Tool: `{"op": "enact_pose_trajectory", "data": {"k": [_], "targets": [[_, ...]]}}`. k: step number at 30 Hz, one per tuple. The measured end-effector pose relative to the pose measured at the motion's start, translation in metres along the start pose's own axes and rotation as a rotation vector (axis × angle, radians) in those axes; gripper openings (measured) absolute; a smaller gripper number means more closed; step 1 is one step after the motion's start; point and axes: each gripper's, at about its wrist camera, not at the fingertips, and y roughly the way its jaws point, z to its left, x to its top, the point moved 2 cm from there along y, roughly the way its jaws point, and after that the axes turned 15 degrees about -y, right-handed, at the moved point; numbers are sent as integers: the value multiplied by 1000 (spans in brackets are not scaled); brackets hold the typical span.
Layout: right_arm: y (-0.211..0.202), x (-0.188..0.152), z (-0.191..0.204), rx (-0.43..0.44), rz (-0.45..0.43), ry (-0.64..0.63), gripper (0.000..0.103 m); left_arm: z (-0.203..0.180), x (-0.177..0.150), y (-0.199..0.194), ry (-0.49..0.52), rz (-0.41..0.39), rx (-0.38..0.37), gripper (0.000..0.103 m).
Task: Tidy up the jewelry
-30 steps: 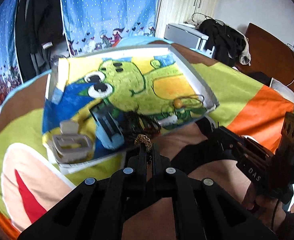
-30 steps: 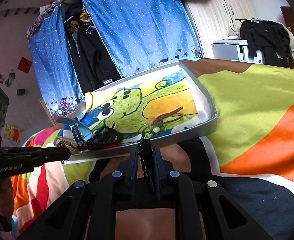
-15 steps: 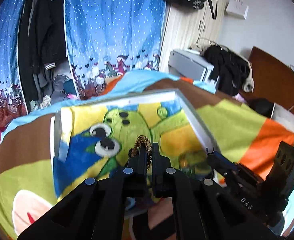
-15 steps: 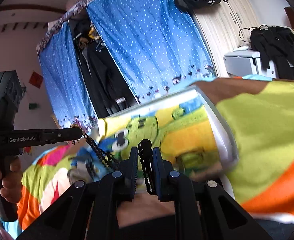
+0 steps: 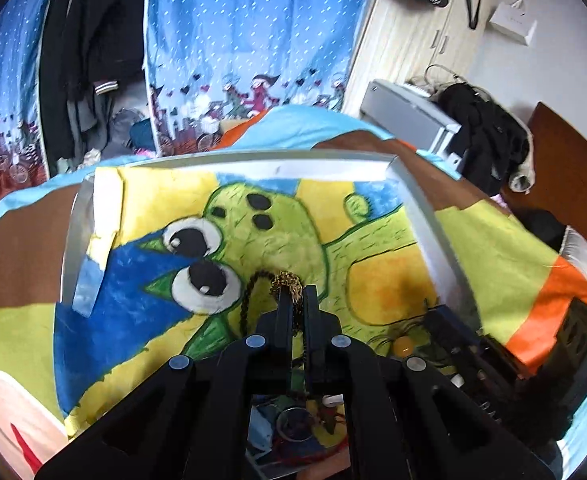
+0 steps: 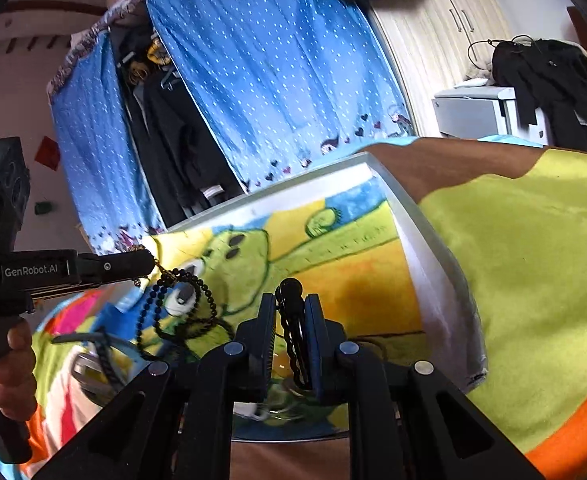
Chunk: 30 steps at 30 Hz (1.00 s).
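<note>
A shallow white tray (image 5: 425, 216) lined with a green cartoon drawing lies on the bedspread. My left gripper (image 5: 296, 300) is shut on the gold clasp end of a dark beaded necklace (image 5: 287, 282) and holds it above the tray. In the right wrist view the left gripper (image 6: 149, 258) shows at the left with the necklace (image 6: 181, 304) dangling in loops over the tray (image 6: 433, 256). My right gripper (image 6: 289, 304) is shut on a black chain (image 6: 291, 320), which hangs down between its fingers.
More jewelry lies at the tray's near end: an amber bead on a cord (image 5: 401, 346), a ring (image 5: 293, 424) and a watch strap (image 6: 105, 356). The striped bedspread (image 6: 533, 260) surrounds the tray. Blue curtains (image 5: 253, 40) and a wardrobe stand behind.
Both grippers rose and moved forward over the tray. The left one lifted the beaded necklace off the tray's near end, so it now dangles free. The right keeps its chain.
</note>
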Motion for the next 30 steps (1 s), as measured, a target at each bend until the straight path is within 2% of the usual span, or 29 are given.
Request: {"op": "enact_pose_trajectory", "data": {"k": [4,5,6,7,8,9,12,14,20,22,25,28,30], "targets": [[1,-4,-3,-25,17,10,15,6,-4,-3,-11,0,25,4],[1,-4,-5,-31,21,7,17,7,-5,-5,-16,1,29,11],[0,-4,-4,-47,28,0,23,7,-5,-7,-17,1,36,19],[-1,-4,-4,-55,31,-2,33,8,-6,-10,-18,-5,46,41],[-2,-4,-5,-65,32,0,38,9,-7,-16,-23,-28,58,56],[-5,-4,-5,-67,26,6,42,9,-7,-21,-26,-53,62,57],[-13,-2,-7,-77,24,13,42,6,-11,-40,-20,-97,46,57],[-21,2,-7,-92,19,9,45,3,-15,-52,-21,-120,51,66],[-60,20,4,-139,-27,-16,70,-2,-38,-113,-19,-264,46,85],[-76,26,10,-146,-49,-32,78,-3,-46,-131,-14,-299,42,86],[-104,34,24,-163,-80,-69,86,-7,-64,-164,10,-354,30,87],[-132,37,39,-162,-105,-91,94,-7,-83,-191,11,-402,17,98],[-149,37,51,-156,-118,-115,97,-7,-96,-207,12,-425,5,98]]}}
